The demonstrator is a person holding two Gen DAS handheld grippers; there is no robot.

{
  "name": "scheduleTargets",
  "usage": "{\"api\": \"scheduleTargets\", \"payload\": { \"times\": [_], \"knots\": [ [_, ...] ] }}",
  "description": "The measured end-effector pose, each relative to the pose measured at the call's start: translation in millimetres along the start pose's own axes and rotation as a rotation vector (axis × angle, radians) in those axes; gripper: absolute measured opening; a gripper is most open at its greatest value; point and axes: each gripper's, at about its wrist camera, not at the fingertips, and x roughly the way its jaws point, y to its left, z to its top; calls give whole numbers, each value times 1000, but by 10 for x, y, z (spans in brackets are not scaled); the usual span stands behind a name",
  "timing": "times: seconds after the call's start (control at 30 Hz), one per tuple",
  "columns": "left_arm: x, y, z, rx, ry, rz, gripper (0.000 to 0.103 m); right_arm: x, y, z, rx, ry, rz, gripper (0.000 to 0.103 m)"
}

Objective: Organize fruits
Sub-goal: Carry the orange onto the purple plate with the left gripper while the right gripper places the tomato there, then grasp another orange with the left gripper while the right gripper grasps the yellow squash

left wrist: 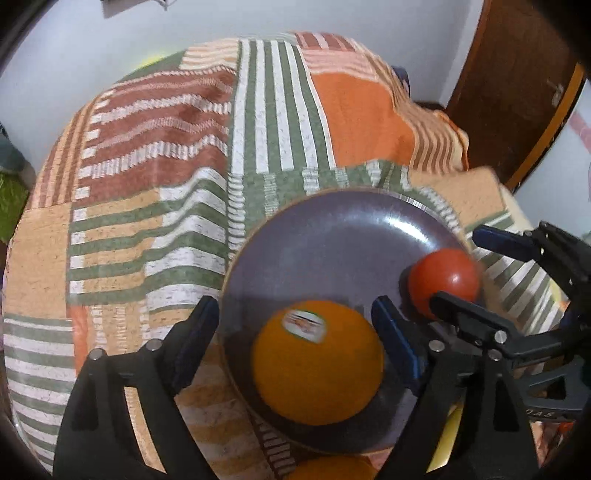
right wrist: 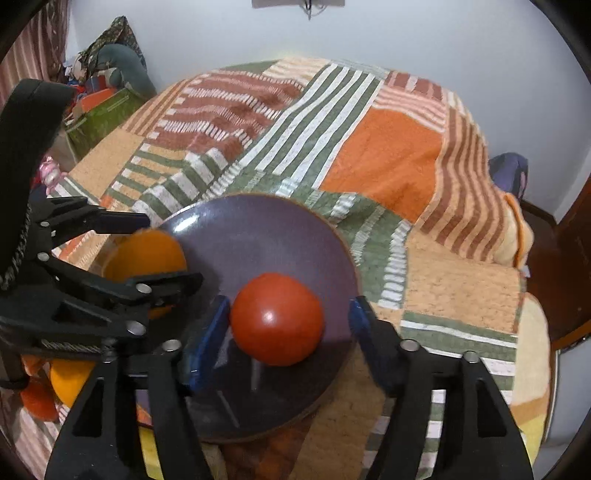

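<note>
A second orange (left wrist: 334,467) is cut off below the glossy round plate (left wrist: 332,236). Both tongs, left (left wrist: 295,332) and right (right wrist: 288,325), gape wide, empty, around smooth orange (left wrist: 317,363) and tomato (right wrist: 277,319).

1. Bed (right wrist: 388,158) lying under a patchwork blanket (left wrist: 155,155) of orange, green and rust stripes.
2. Pale wall (right wrist: 406,33) standing behind it.
3. Dark wooden door (left wrist: 517,81) showing at right.
4. Clutter pile (right wrist: 107,62) sitting in the left corner.

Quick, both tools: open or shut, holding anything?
Left tool: open, fingers astride the orange on the plate, not gripping.
Right tool: open, around the tomato, not clamped.
</note>
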Motion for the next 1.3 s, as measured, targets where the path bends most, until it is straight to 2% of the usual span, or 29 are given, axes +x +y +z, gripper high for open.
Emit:
{"api": "scheduleTargets", "payload": {
  "times": [0.23, 0.5, 0.57, 0.67, 0.83, 0.97, 1.13, 1.27, 1.3],
  "knots": [
    [-452, 2, -130, -1, -58, 17, 87, -409, 47, -15, -7, -66, -17, 69],
    [-903, 4, -534, -6, -73, 15, 88, -881, 201, -295, 10, -117, 10, 83],
    [-964, 12, -656, -23, -62, 3, 88, -921, 278, -445, 29, -105, 49, 87],
    [-1029, 9, -836, -33, -48, -8, 88, -891, 430, -625, 19, -66, 71, 87],
    [-1113, -12, -1128, -24, -36, 4, 88, -761, 724, -890, -52, -3, 48, 87],
    [-1093, -23, -1304, -16, -18, 26, 88, -611, 793, -936, -69, 34, 9, 88],
    [-1034, -17, -1412, -22, -1, 24, 88, -637, 777, -960, -75, 20, -3, 85],
    [-999, -3, -1435, -32, 1, 18, 88, -726, 621, -1009, -29, 19, -2, 71],
    [-991, 0, -1438, -35, 0, 17, 88, -759, 550, -1023, -13, 20, -3, 70]
  ]
}}
